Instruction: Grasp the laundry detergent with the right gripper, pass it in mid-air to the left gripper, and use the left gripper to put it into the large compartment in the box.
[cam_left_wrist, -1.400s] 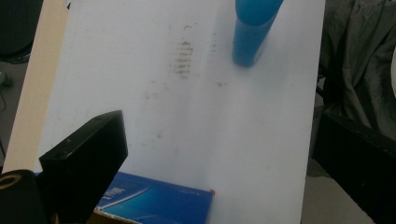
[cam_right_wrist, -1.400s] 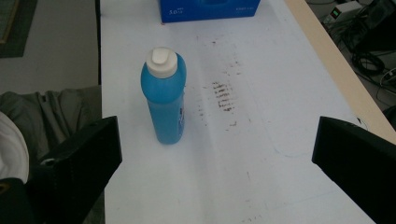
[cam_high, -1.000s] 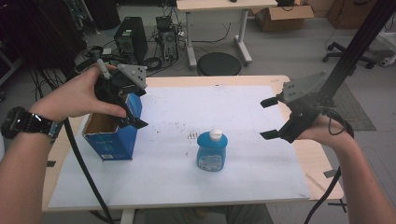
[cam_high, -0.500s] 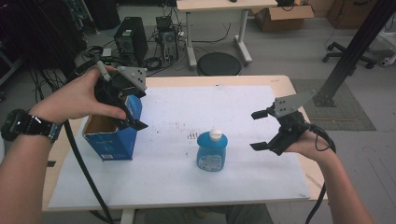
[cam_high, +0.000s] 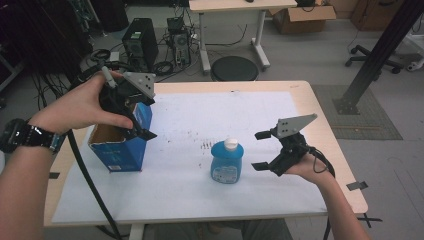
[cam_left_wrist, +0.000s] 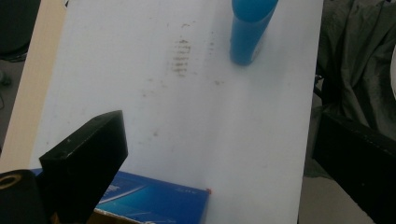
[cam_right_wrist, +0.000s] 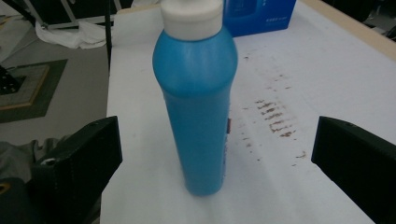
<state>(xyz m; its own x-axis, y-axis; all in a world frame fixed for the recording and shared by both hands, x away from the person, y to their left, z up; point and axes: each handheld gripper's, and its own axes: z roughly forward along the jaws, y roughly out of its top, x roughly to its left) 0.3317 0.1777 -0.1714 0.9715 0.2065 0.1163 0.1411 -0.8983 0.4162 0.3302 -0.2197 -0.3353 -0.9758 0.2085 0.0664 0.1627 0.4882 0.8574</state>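
Overhead, a blue plastic bottle with a white cap (cam_high: 226, 161) is standing upright on the white sheet covering the wooden worktop (cam_high: 320, 115), a little toward the person's edge of centre. The right hand-held gripper (cam_high: 261, 150) is hovering just beside the bottle on its right, jaws spread wide and released, gripping nothing; one jaw tip is sitting above the other as seen from the high view, both pointing at the bottle.

The right gripper view is supplying what the high view is not: the bottle (cam_right_wrist: 198, 107) is standing between the two black jaws but farther out than their tips, touching neither. Brown smudges (cam_right_wrist: 273, 119) are marking the sheet beside it, and the blue cardboard box (cam_right_wrist: 259, 16) is showing behind the cap.

At the left of the high view, the left hand-held gripper (cam_high: 142, 122) is poised over the open-topped box (cam_high: 120, 145), which is resting on the sheet near the worktop's left edge. The jaws are standing apart, holding nothing. The high view is leaving unclear whether a jaw is touching the box rim.

The left gripper view is looking down the sheet: the box corner (cam_left_wrist: 159, 200) is lying at the bottom, close under one jaw, and the lower body of the bottle (cam_left_wrist: 250, 30) is appearing at the top, well apart from the box. A grey cloth-like fold (cam_left_wrist: 355, 60) is showing off the sheet's edge.
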